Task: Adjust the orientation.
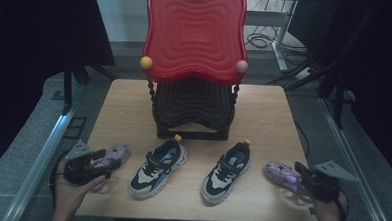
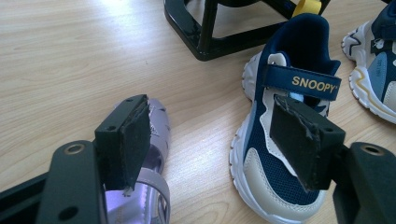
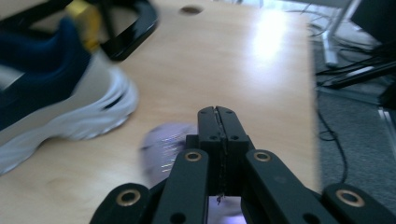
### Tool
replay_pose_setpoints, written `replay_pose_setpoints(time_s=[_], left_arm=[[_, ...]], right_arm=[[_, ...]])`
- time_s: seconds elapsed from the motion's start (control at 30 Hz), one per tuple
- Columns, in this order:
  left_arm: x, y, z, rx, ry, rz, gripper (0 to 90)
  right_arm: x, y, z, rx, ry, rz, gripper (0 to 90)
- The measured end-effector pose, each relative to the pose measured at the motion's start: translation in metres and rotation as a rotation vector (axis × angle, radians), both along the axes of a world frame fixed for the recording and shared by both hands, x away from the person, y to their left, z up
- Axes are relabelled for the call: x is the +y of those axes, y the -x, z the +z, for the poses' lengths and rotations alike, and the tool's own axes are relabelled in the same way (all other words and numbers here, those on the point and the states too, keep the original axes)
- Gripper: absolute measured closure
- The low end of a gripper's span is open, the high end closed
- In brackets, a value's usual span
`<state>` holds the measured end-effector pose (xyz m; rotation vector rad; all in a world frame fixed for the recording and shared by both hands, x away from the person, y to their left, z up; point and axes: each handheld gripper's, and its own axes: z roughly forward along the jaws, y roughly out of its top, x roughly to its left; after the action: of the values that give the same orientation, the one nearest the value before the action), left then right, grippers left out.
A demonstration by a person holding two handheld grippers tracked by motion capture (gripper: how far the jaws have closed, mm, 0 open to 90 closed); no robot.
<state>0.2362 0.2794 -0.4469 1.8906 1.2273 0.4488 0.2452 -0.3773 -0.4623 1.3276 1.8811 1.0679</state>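
Note:
Two purple sandals lie at the ends of a row of shoes on the wooden table (image 1: 129, 102). My left gripper (image 1: 103, 165) hovers over the left sandal (image 1: 117, 153) and is open. In the left gripper view (image 2: 215, 128), one pad (image 2: 133, 135) is over that sandal (image 2: 159, 126) and the other is in front of a navy and white "SNOOPY" sneaker (image 2: 289, 60). My right gripper (image 1: 301, 171) sits low over the right sandal (image 1: 280, 172). Its jaws are shut (image 3: 217, 112) with nothing showing between the tips, and the blurred sandal (image 3: 163, 144) lies just below them.
Two navy and white sneakers (image 1: 159, 168) (image 1: 227, 172) stand between the sandals. A two-tier rack with a red top shelf (image 1: 195, 35) stands at the middle back of the table, its black base (image 2: 205, 37) close behind the shoes. Cables lie on the floor at the right.

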Motion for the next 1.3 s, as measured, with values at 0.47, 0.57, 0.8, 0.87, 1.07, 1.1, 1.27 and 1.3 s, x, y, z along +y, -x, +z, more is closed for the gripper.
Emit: replay_pose_setpoints(time_s=[0.47, 0.57, 0.8, 0.87, 1.07, 1.1, 1.27, 1.3], left_arm=[[0.0, -0.002, -0.004, 0.009, 0.019, -0.008, 29.7], [0.001, -0.002, -0.004, 0.011, 0.017, -0.012, 29.6], [0.005, -0.001, -0.003, 0.012, 0.023, 0.0, 29.6], [0.004, -0.001, -0.003, 0.012, 0.021, -0.002, 29.6], [0.004, 0.0, -0.003, 0.01, 0.02, -0.002, 29.6], [0.005, 0.0, -0.003, 0.01, 0.021, -0.001, 29.6], [0.008, 0.001, -0.001, 0.005, 0.024, 0.008, 29.6], [0.009, 0.001, -0.001, 0.005, 0.024, 0.01, 29.6]], right_arm=[[-0.064, -0.007, -0.039, 0.128, 0.016, -0.102, 89.9], [-0.061, -0.002, -0.042, 0.136, 0.017, -0.051, 89.9], [-0.061, 0.011, -0.043, 0.138, 0.009, -0.027, 89.9], [-0.059, 0.013, -0.042, 0.14, 0.017, -0.025, 89.9], [-0.057, 0.016, -0.042, 0.141, 0.022, -0.016, 89.9], [-0.057, 0.017, -0.042, 0.141, 0.02, -0.017, 89.9], [-0.056, 0.019, -0.042, 0.141, 0.022, -0.014, 89.9], [-0.057, 0.02, -0.042, 0.142, 0.02, -0.018, 89.8]])
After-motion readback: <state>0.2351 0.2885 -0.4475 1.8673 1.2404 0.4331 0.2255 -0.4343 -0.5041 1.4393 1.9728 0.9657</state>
